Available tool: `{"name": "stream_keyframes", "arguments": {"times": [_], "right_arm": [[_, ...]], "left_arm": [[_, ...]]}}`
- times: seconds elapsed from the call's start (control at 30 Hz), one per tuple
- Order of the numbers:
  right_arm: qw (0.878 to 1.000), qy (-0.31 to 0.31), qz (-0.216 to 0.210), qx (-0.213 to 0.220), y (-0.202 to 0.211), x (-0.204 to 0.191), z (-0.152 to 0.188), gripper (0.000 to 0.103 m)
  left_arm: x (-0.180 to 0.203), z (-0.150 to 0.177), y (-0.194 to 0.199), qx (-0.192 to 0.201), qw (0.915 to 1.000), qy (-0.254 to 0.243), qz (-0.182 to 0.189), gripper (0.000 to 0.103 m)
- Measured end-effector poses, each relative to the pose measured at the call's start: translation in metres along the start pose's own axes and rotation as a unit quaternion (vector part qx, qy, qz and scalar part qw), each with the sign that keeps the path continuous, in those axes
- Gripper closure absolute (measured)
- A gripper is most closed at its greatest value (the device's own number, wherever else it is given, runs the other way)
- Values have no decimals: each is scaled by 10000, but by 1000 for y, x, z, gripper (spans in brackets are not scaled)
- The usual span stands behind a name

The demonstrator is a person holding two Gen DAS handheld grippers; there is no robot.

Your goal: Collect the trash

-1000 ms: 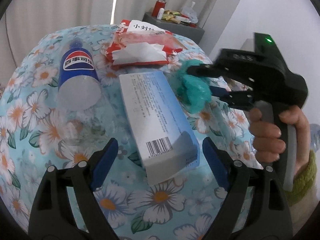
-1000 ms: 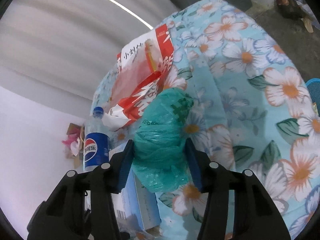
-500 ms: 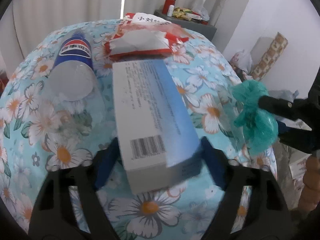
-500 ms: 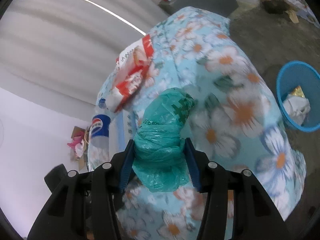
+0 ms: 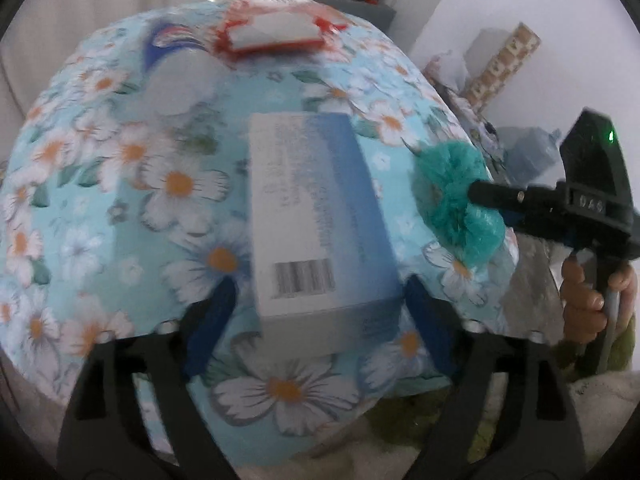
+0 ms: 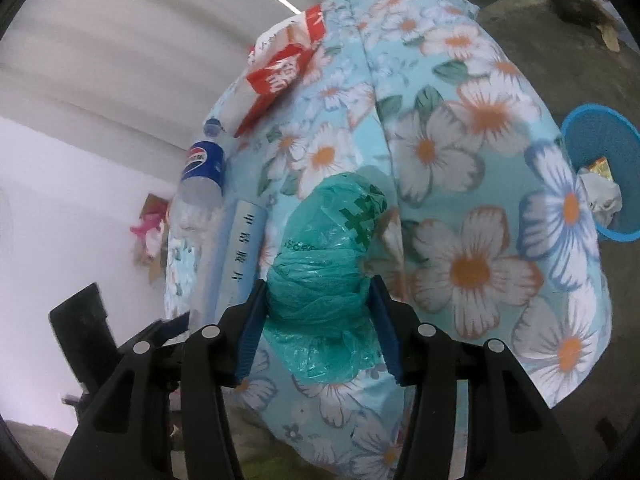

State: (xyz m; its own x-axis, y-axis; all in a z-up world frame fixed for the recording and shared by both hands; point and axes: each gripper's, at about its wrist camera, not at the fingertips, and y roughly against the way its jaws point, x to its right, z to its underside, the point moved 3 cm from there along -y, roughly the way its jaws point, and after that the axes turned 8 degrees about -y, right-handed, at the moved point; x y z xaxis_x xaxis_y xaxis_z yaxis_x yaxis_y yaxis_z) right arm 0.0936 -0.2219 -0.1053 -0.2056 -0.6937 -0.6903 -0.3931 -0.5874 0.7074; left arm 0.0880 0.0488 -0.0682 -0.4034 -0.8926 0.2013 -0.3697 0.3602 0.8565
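A blue-and-white carton (image 5: pixel 316 216) lies on the floral tablecloth (image 5: pixel 120 200) near its front edge. Its barcode end sits between the fingers of my left gripper (image 5: pixel 318 282). The jaws are opening, and a gap shows on both sides of the carton. My right gripper (image 6: pixel 318 284) is shut on a crumpled green plastic bag (image 6: pixel 324 280). It holds the bag in the air by the table's right front edge, where the left wrist view also shows the green bag (image 5: pixel 452 196). A Pepsi bottle (image 6: pixel 200 184) and a red-and-white snack bag (image 6: pixel 284 64) lie further back.
A blue waste basket (image 6: pixel 596 124) with some rubbish in it stands on the concrete floor to the right of the table. A grey cabinet with clutter stands behind the table. A patterned roll (image 5: pixel 504 60) leans on the wall at the right.
The left gripper closed on the carton, drew it away from the snack bag toward the front edge, and its jaws have spread again. The right gripper carried the green bag rightward off the table.
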Motion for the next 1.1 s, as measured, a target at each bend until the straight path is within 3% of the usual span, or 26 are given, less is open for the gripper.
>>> {"name": "stream_keyframes", "arguments": {"times": [0.13, 0.27, 0.43, 0.9, 1.1], "right_arm": [[9999, -124, -85, 45, -1, -2, 0, 52], [9999, 30, 111, 77, 2, -8, 1, 49], [9997, -115, 157, 162, 1, -8, 1, 40], [9991, -61, 369, 196, 1, -10, 8, 40], [9990, -15, 413, 194, 0, -12, 9, 40]], "left_arm": [[-3, -13, 1, 293, 9991, 258, 186, 19], [-7, -26, -11, 269, 9989, 336, 195, 19], [-9, -33, -27, 107, 9997, 223, -93, 19], [-2, -34, -42, 0, 9987, -143, -488, 31], [3, -33, -43, 46, 9976, -253, -638, 32]]}}
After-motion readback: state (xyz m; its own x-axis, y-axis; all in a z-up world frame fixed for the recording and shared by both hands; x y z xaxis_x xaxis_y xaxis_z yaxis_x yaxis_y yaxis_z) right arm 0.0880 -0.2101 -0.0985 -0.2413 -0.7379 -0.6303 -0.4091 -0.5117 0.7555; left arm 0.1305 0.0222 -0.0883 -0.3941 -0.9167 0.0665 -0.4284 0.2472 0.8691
